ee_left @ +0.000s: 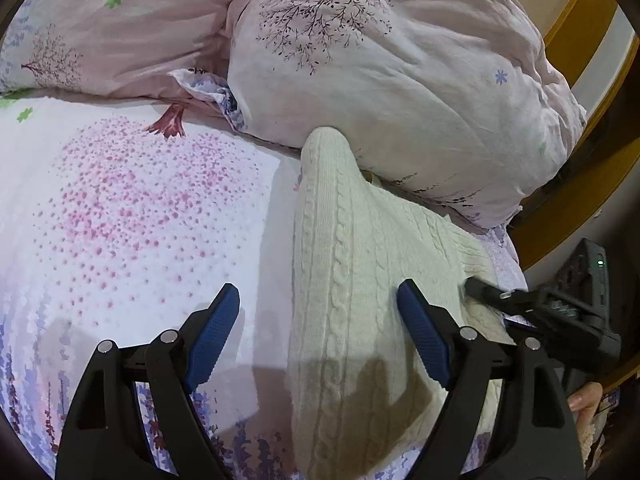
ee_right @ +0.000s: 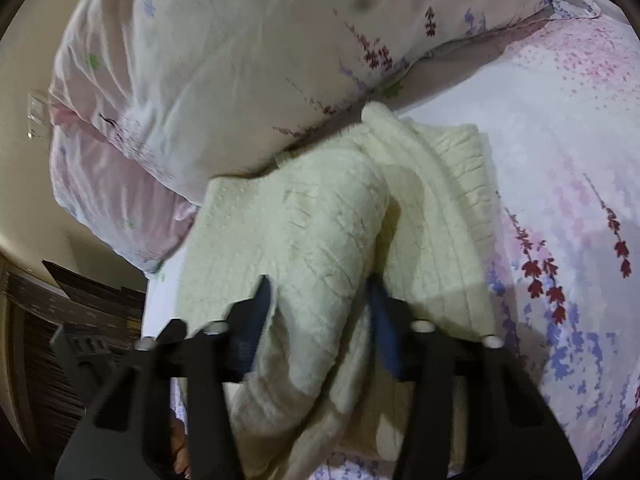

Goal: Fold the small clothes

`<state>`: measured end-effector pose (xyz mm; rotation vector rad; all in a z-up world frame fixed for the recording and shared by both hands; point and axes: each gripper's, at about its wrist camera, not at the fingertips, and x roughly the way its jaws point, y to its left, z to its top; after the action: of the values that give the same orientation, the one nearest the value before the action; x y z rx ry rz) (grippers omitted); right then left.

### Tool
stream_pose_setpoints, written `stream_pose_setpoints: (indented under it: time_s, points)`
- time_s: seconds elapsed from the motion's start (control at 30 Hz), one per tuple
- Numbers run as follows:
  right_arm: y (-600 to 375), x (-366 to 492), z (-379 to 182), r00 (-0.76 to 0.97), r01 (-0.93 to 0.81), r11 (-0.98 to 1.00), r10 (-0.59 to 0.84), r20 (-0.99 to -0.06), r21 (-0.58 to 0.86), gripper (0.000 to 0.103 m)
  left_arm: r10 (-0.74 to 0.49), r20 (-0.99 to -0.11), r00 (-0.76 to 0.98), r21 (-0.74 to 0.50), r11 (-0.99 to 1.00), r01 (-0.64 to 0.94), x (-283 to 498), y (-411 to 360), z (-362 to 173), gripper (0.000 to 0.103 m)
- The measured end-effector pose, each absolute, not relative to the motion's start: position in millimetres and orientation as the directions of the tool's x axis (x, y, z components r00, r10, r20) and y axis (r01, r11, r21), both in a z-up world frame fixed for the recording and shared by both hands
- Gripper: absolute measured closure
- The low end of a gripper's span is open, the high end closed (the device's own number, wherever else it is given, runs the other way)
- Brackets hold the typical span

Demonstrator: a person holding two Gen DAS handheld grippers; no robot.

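A cream cable-knit sweater (ee_left: 352, 264) lies on the floral bedsheet (ee_left: 140, 220), one narrow end reaching up to the pillow. My left gripper (ee_left: 318, 316) hovers over the sweater's lower part. Its blue pads (ee_left: 212, 332) stand wide apart and touch nothing, so it is open. In the right wrist view the same sweater (ee_right: 304, 216) is bunched into a raised fold. My right gripper (ee_right: 320, 316) has that fold between its pads, which press on it from both sides. The view is blurred.
A large pink floral pillow (ee_left: 400, 80) and a second one (ee_left: 120, 28) lie behind the sweater. A wooden bed frame (ee_left: 560, 216) runs along the right. The pillow (ee_right: 240, 60) fills the top of the right wrist view, with dark furniture (ee_right: 60, 320) at the lower left.
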<state>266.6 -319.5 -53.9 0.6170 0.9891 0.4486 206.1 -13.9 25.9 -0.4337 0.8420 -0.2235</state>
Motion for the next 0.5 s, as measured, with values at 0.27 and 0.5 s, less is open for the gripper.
stream_pose_setpoints:
  time_s: [0.27,0.5]
  points:
    - [-310,249,3,0.687,-0.227,0.885,0.441,-0.577,0.406,0.091,-0.409,-0.637,0.653,-0.475,0.876,0.086,200,-17,30,0.014]
    - [-311,260,-2,0.736,-0.151,0.963,0.260,-0.625,0.224,0.092,-0.430,-0.633,0.644,-0.444,0.883,0.154,197,-30,32,0.014]
